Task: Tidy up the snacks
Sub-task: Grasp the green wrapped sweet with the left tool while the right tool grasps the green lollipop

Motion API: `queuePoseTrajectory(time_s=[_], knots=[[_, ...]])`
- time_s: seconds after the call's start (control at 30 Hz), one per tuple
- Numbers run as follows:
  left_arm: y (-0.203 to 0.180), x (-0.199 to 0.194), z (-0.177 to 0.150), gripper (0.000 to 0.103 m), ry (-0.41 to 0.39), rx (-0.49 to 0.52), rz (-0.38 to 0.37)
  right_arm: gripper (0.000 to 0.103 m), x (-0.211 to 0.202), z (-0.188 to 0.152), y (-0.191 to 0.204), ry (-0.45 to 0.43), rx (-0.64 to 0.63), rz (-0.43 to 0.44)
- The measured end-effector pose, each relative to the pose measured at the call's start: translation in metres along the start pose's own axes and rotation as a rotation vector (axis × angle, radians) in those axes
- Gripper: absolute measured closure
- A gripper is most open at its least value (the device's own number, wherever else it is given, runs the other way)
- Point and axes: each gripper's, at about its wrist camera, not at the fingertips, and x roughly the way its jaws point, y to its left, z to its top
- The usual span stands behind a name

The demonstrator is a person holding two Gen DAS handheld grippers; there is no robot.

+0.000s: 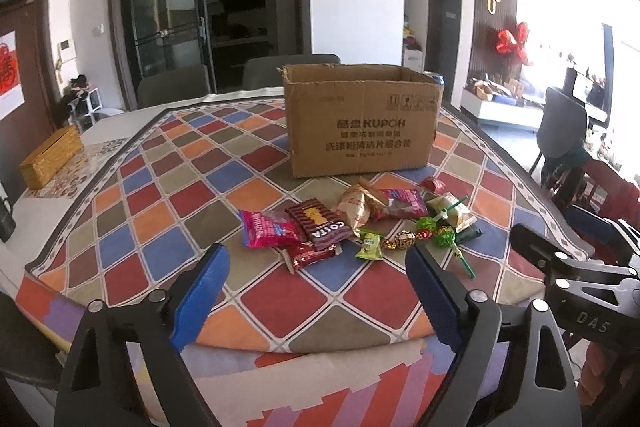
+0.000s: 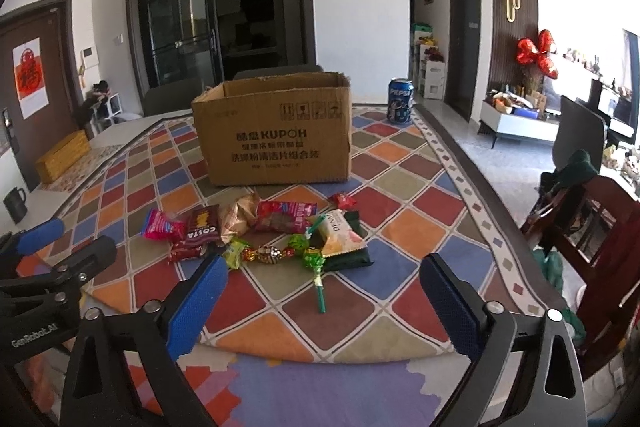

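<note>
An open cardboard box (image 1: 360,123) (image 2: 276,135) stands upright on the patchwork tablecloth (image 1: 168,211). In front of it lies a loose pile of snacks: a pink packet (image 1: 268,229) (image 2: 162,225), a brown Costa packet (image 1: 320,229) (image 2: 204,225), a dark red wrapper (image 1: 312,255), wrapped sweets (image 2: 268,254) and green lollipops (image 1: 444,235) (image 2: 314,261). My left gripper (image 1: 316,253) hovers open just short of the pile, nothing between its blue pads (image 1: 200,295). My right gripper (image 2: 325,263) is open too, near the lollipops, and holds nothing.
A Pepsi can (image 2: 401,101) stands behind the box on the right. A yellow box (image 1: 52,157) and a dark mug (image 2: 15,205) sit at the table's left side. A wooden chair (image 2: 600,227) is close on the right. The table's front edge runs just below the grippers.
</note>
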Motion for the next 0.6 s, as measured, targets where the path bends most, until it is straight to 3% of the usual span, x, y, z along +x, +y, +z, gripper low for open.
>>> queuePoseTrajectory(time_s=[0.4,0.6], knots=[[-0.019,0.042,0.010,0.037,0.058,0.097,-0.061,0.040,0.049,0.003,0.006,0.125,-0.018,0.099],[-0.026,0.071,0.012,0.046,0.098,0.125,-0.094,0.048,0.077,0.001,0.007,0.179,-0.023,0.112]])
